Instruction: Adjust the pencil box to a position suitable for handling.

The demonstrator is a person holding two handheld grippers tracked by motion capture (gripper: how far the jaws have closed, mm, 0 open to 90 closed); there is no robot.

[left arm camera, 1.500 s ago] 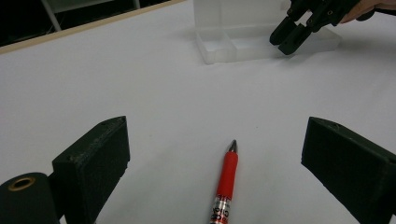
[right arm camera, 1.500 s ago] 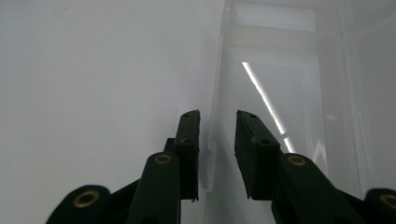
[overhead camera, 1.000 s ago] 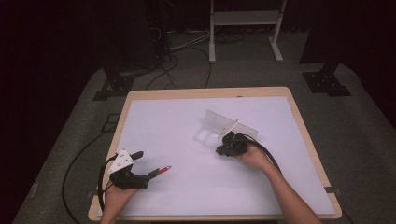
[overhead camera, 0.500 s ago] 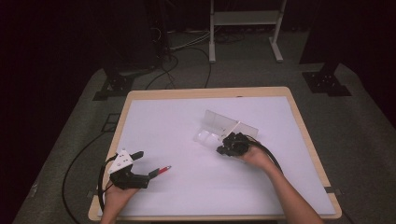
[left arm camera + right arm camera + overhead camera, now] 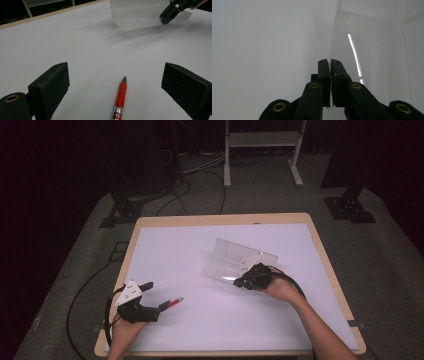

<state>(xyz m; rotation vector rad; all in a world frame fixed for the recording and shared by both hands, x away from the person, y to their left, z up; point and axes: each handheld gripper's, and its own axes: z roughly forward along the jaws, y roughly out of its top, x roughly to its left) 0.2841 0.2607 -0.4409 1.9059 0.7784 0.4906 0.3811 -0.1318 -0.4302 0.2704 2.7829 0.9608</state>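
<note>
**Clear sheet pinched at right, red pen between spread jaws at left**

Right hand-held gripper [image 5: 244,281] pressed together on the near edge of a clear, folded plastic sheet [image 5: 235,257], near the middle of the white-topped desk [image 5: 200,245] with a pale wooden rim. In the right gripper view, sheet edge running straight into the thin slit between the two black jaws; sheet itself hard to trace against the white, marked mostly by a bright streak of glare and faint fold lines. Left hand-held gripper [image 5: 155,296] spread wide, resting low at the near left of the desk. Between its jaws, touching neither: a red pen [image 5: 120,98] with a grey tip, lying flat, its rear cut off by the bottom edge of the left gripper view. Printing on the barrel's clear band too blurred to read.
</note>
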